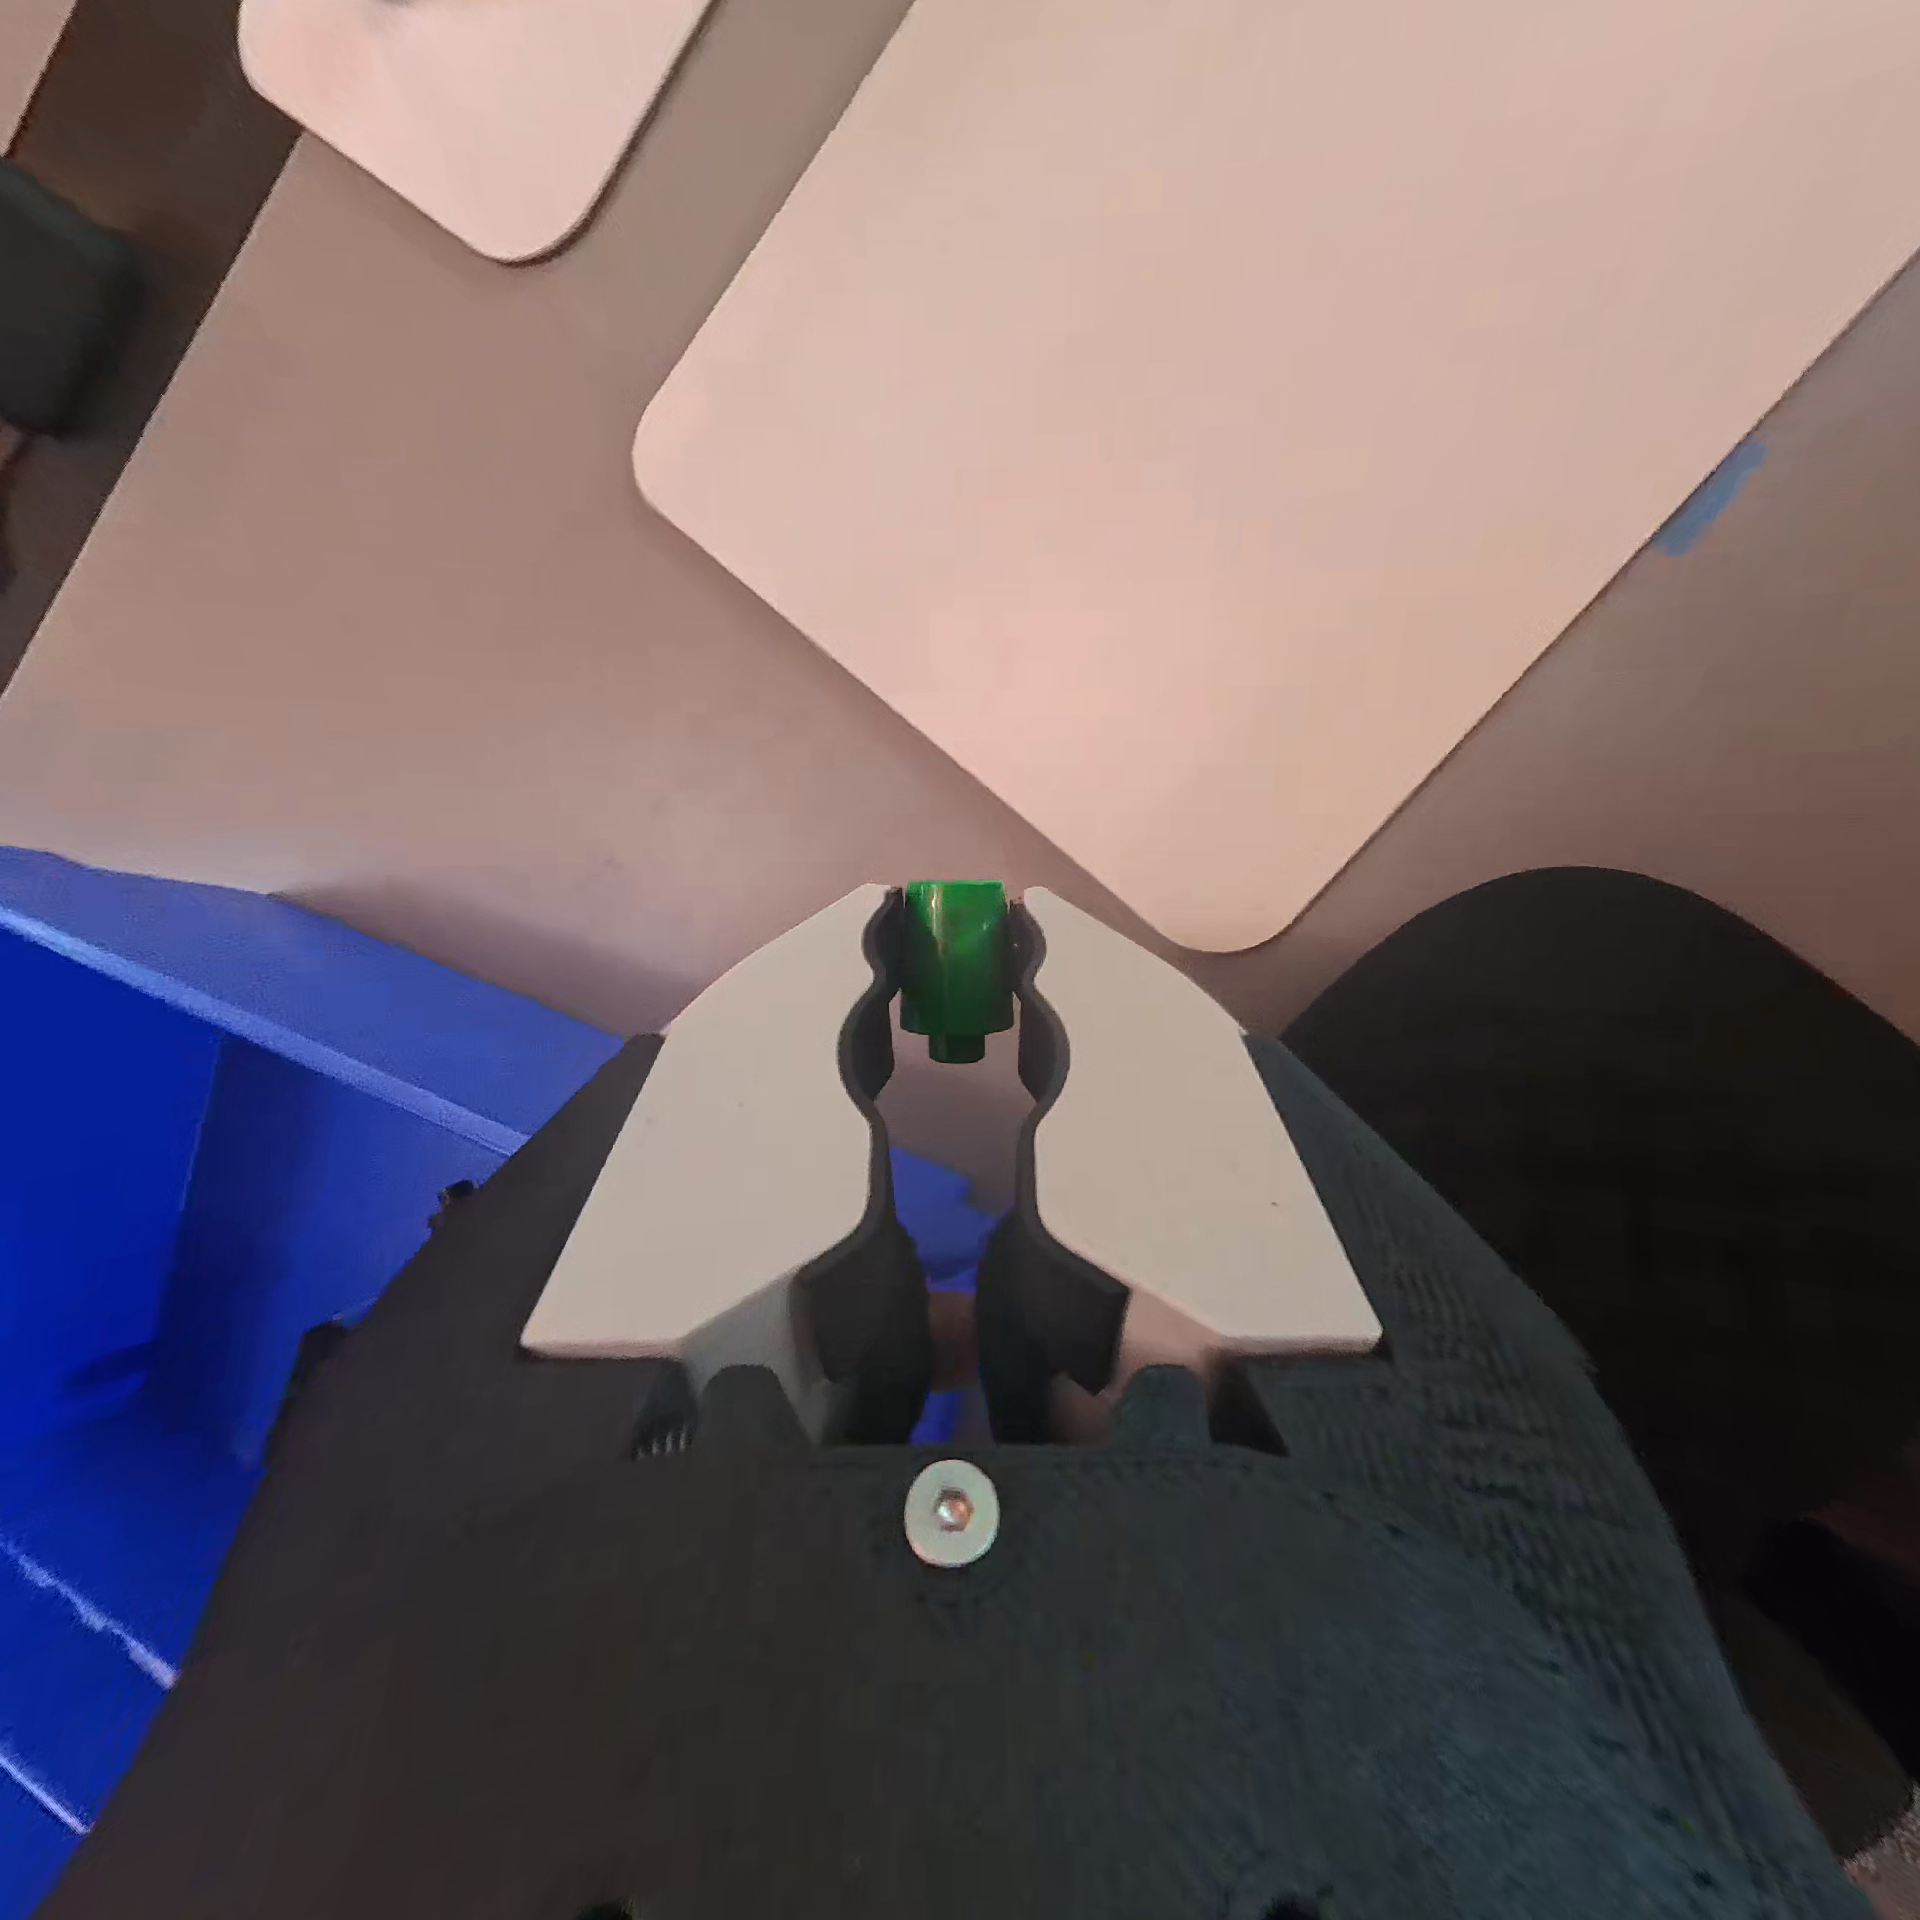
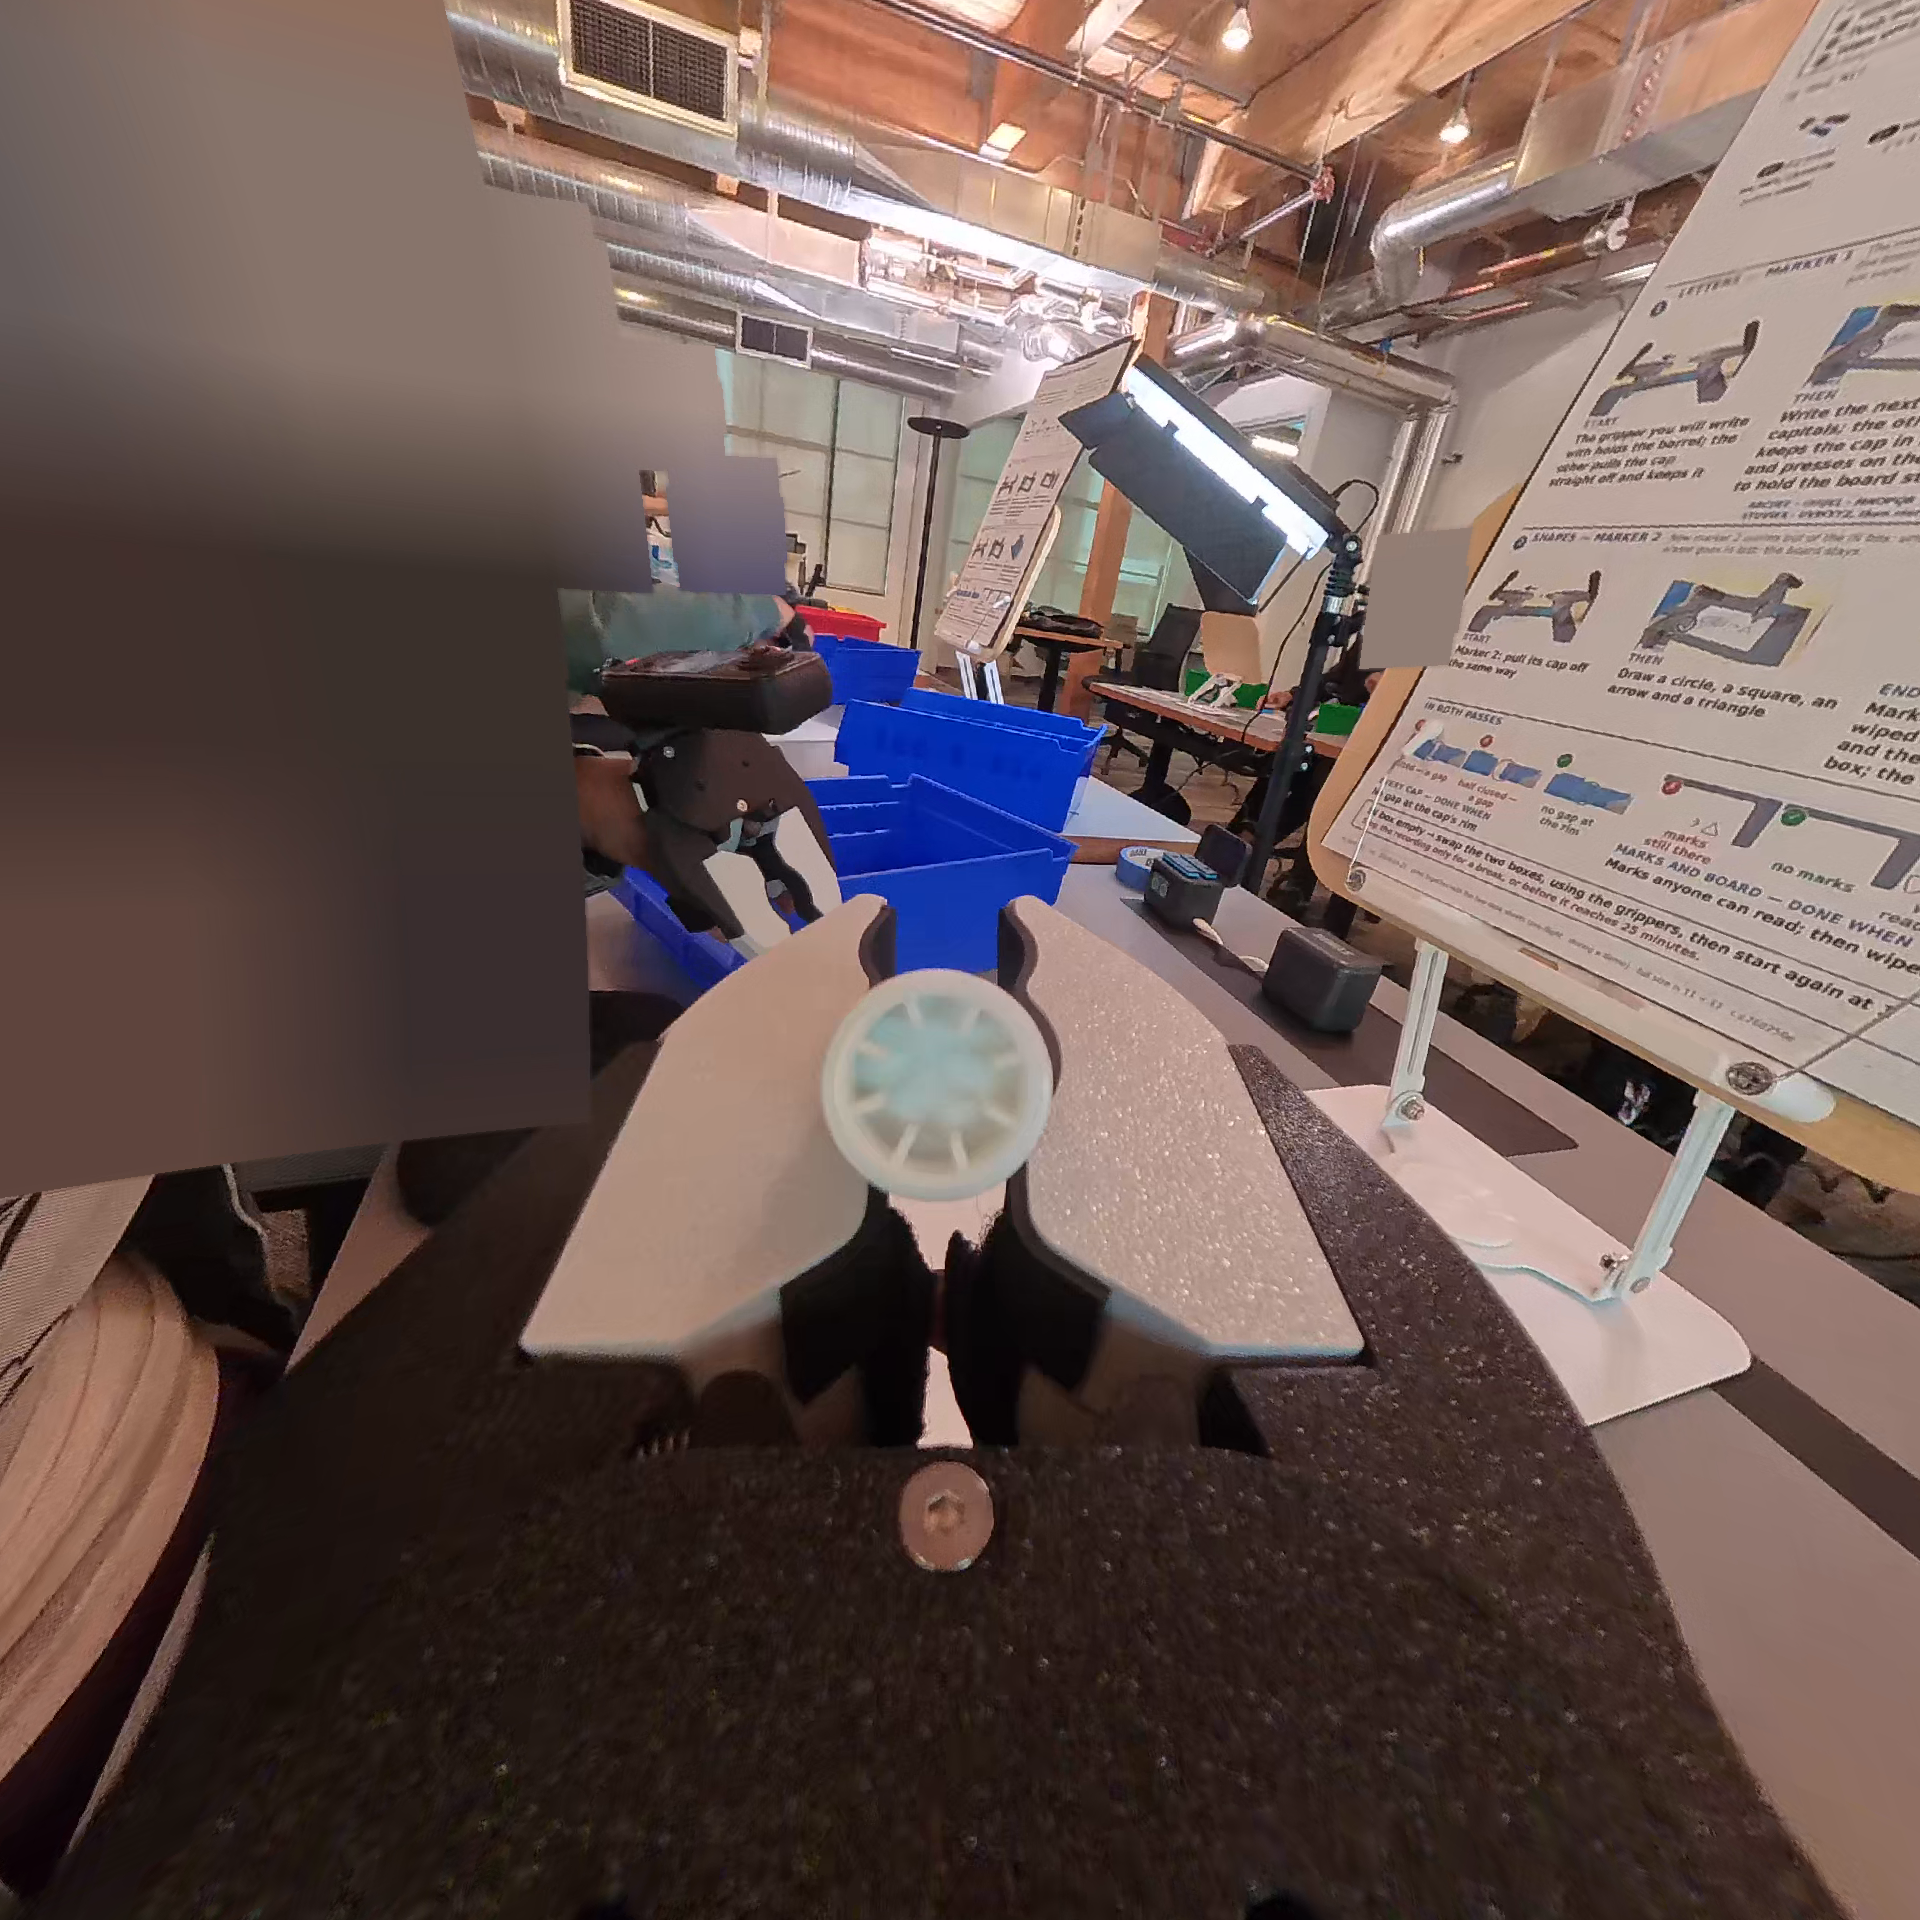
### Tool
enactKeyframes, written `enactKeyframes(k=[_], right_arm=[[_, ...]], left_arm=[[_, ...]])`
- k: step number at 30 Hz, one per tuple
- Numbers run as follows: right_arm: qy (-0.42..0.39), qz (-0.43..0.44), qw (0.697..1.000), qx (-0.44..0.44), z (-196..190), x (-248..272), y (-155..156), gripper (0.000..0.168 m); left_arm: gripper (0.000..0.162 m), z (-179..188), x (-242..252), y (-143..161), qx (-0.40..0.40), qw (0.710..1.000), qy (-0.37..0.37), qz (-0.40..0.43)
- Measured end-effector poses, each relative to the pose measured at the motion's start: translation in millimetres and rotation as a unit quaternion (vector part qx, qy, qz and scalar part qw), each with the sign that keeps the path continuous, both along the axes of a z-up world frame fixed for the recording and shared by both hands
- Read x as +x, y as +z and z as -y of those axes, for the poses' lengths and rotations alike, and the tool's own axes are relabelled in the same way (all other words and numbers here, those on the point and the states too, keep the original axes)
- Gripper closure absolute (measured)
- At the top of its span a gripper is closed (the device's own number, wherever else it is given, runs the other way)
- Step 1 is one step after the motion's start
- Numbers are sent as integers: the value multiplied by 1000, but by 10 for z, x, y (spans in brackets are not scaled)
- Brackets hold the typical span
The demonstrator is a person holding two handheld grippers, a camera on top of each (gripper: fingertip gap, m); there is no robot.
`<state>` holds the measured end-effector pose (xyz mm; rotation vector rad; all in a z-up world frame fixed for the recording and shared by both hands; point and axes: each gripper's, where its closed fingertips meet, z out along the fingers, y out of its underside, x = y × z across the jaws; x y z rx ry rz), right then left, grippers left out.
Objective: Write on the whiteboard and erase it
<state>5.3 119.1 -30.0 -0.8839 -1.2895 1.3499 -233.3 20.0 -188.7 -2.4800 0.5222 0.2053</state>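
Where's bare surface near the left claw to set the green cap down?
Free: the large whiteboard ahead of the left claw, unmarked, and the brown table strip between it and the blue bin. Crowded: the bin at lower left, a dark shape at lower right. The green cap sits clamped at the claw tips.

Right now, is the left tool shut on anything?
Shut: the left tool pinches a small green marker cap at its tips.
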Motion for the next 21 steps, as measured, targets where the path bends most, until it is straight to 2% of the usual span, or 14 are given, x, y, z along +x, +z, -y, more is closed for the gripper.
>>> enactKeyframes(k=[2,4,6,10,13,16,19,21], right_arm=[[16,-8,999,-33,-8,-7,7,149],[25,-10,998,-64,-36,-19,-8,149],[10,4,999,-52,-74,-52,-87,149],[12,15,999,-44,-35,-89,-124,149],[10,21,999,-37,-27,-106,-146,149],[10,29,999,-38,-36,-118,-170,149],[9,34,999,-30,-13,-141,-195,149],[15,34,999,-30,21,-160,-210,149]], left_arm=[[142,29,-39,15,6,1000,4,19],[142,45,24,88,27,997,-1,79],[142,45,68,238,65,990,-6,128],[142,174,-26,394,67,995,10,80],[142,299,-43,677,92,994,-3,64],[142,483,-491,911,101,993,56,22],[142,658,-928,768,59,992,109,15],[142,714,-1076,532,23,992,122,32]])
